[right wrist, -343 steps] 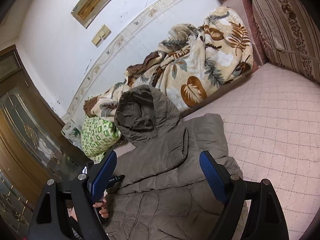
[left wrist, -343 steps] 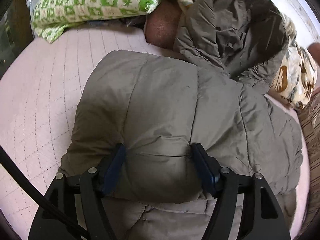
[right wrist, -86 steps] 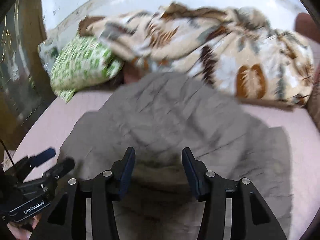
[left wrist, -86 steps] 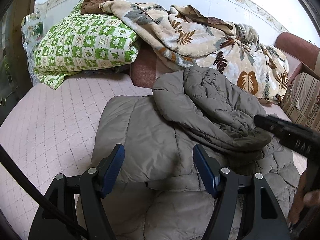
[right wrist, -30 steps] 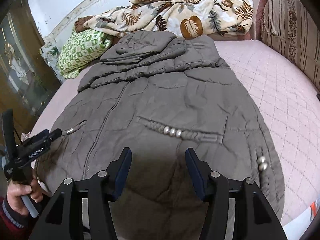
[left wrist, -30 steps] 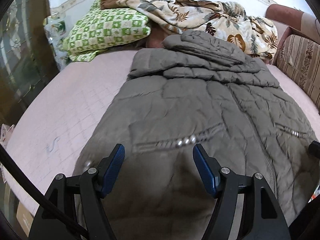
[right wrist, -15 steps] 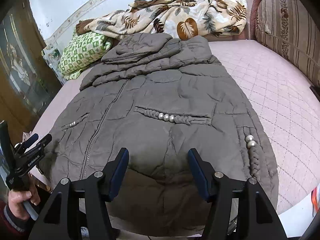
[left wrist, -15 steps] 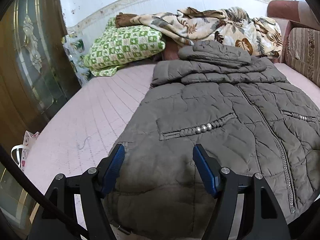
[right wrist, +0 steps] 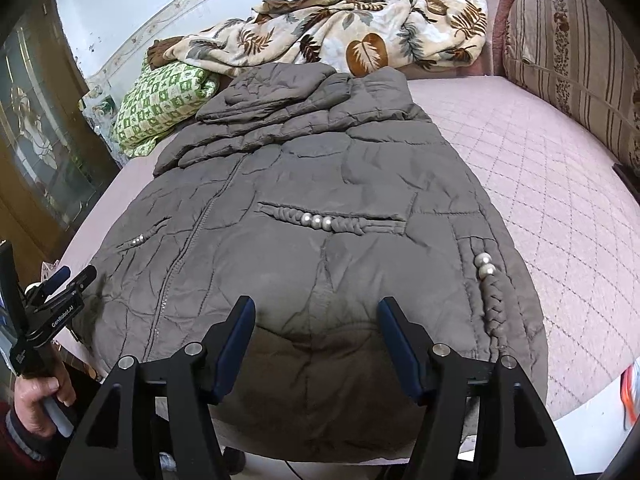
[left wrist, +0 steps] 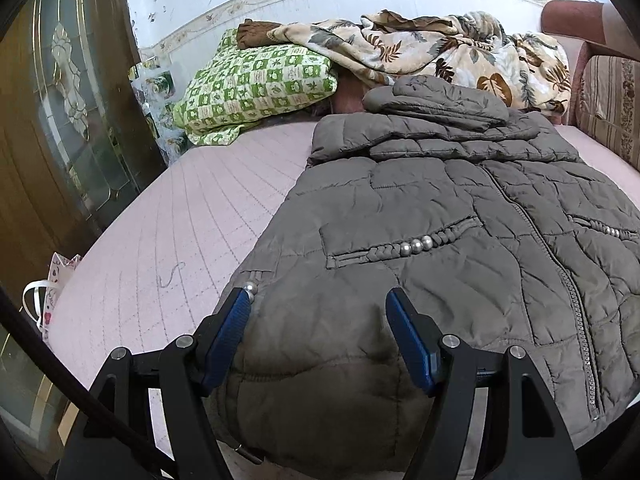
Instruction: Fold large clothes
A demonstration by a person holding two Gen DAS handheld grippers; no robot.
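A grey-brown quilted jacket (left wrist: 440, 220) lies front up on the pink quilted bed (left wrist: 180, 208), zip closed, its hood (left wrist: 436, 100) folded down over the collar. My left gripper (left wrist: 319, 294) hovers open over the jacket's near left hem corner, with no cloth pinched. The right wrist view shows the same jacket (right wrist: 320, 160) lengthwise. My right gripper (right wrist: 316, 302) stands open above the near hem right of the zip, its pads clear of the fabric. The left gripper (right wrist: 72, 276) shows there at the jacket's left edge, held by a hand (right wrist: 36, 396).
A green checked pillow (left wrist: 256, 84) and a leaf-print blanket (left wrist: 440, 48) are piled at the bed's far end. A striped cushion (right wrist: 580, 60) lines the right side. A wooden glass door (left wrist: 60, 120) and a small bag (left wrist: 52, 288) stand left of the bed.
Both grippers have drawn back toward the jacket's near hem, the left also swinging to the left corner. The right jaws stand slightly wider. The jacket has not moved.
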